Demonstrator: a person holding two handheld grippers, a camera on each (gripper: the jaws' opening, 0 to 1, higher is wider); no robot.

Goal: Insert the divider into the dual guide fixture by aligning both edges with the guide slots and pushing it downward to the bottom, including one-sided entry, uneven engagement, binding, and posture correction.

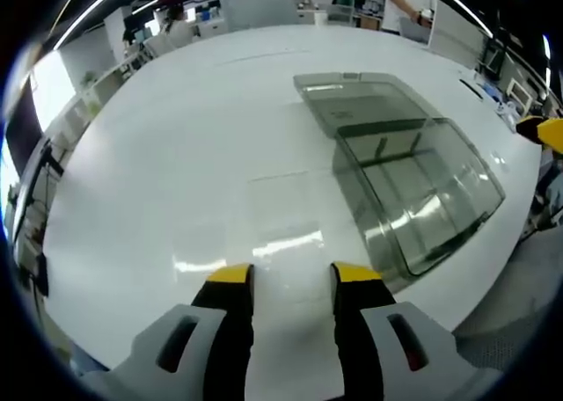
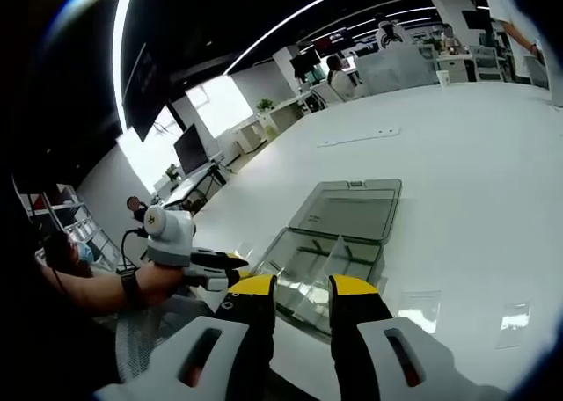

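Observation:
A clear plastic box (image 1: 413, 199) with guide slots along its walls lies on the white table (image 1: 193, 155), its lid (image 1: 352, 98) folded open behind it. In the right gripper view the same box (image 2: 321, 273) has a clear divider panel (image 2: 339, 251) leaning tilted inside it. My left gripper (image 1: 292, 282) is open above the table, left of the box, with nothing between its yellow tips. My right gripper (image 2: 303, 291) is open too, just in front of the box's near wall. The left gripper (image 2: 224, 273) comes in from the left, held by a hand.
A flat clear sheet (image 1: 281, 203) lies on the table ahead of the left gripper. Two more clear pieces (image 2: 418, 309) (image 2: 515, 324) lie right of the box. The table's edge (image 1: 519, 216) runs close by the box. Desks, monitors and people stand far behind.

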